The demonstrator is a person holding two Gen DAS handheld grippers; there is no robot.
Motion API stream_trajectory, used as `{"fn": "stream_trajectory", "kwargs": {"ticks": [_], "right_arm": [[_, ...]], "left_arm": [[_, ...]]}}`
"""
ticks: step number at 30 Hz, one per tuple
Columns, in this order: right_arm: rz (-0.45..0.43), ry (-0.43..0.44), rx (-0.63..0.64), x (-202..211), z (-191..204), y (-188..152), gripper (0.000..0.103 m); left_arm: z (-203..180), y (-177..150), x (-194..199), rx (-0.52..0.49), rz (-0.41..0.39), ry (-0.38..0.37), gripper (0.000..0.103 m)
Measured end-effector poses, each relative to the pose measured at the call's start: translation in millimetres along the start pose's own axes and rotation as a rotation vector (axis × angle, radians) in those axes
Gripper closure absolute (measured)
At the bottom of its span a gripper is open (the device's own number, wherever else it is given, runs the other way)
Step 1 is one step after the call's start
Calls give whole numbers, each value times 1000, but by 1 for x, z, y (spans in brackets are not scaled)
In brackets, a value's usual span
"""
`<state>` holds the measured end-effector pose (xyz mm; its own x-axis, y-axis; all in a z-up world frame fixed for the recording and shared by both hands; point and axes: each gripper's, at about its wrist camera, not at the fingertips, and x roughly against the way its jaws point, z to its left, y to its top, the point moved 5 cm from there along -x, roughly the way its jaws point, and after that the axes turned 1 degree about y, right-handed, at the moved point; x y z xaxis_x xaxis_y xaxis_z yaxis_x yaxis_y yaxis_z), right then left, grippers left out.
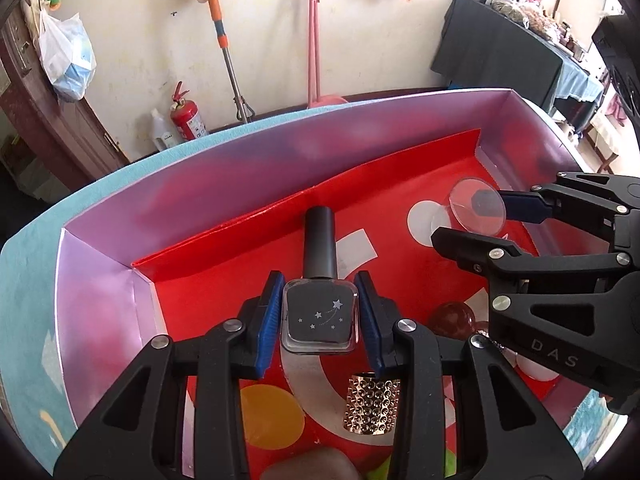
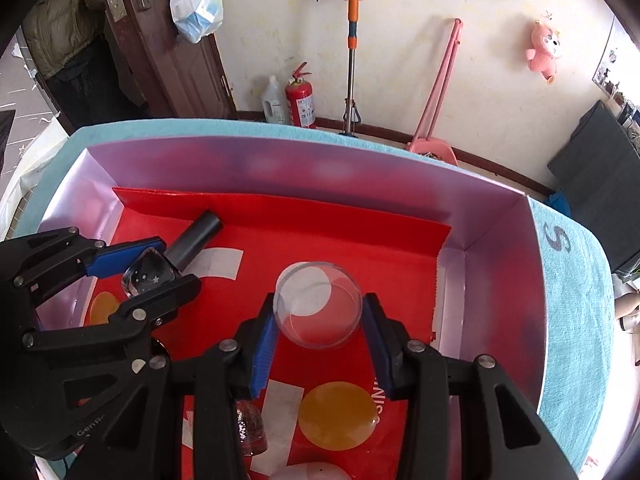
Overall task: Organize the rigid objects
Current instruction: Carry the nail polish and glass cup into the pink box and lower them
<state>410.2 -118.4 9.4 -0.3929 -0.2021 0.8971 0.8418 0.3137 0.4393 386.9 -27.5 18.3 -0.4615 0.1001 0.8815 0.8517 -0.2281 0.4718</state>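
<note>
Both grippers are inside the box (image 1: 280, 168), so the step in hand looks like placing things on its red floor. Left of centre in the left wrist view, the left gripper (image 1: 320, 312) has its blue pads pressed on both sides of a dark nail polish bottle (image 1: 319, 312), cap pointing toward the far wall. At the right of that view, the right gripper (image 2: 318, 320) is closed on a clear round dish (image 2: 318, 306), seen more plainly at centre in the right wrist view. The next move probably calls for lowering each thing to a bare patch and letting go, clear of the studded gold tube (image 1: 372, 404) at lower centre. Whether bottle or dish touches the floor is hard to tell; a reddish ball (image 1: 452, 320) is half hidden behind the right gripper, and a glittery bottle (image 2: 250, 428) is cut off low in the right wrist view.
</note>
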Motion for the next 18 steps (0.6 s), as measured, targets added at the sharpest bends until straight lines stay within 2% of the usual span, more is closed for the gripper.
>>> {"fn": "stream_trajectory", "kwargs": {"ticks": [5, 18], "right_arm": [[1, 0, -3, 0, 2, -1, 59], [10, -1, -8, -4, -2, 2, 59]], "left_arm": [[1, 0, -4, 1, 22, 0, 69], [-1, -1, -5, 11, 10, -4, 69]]}}
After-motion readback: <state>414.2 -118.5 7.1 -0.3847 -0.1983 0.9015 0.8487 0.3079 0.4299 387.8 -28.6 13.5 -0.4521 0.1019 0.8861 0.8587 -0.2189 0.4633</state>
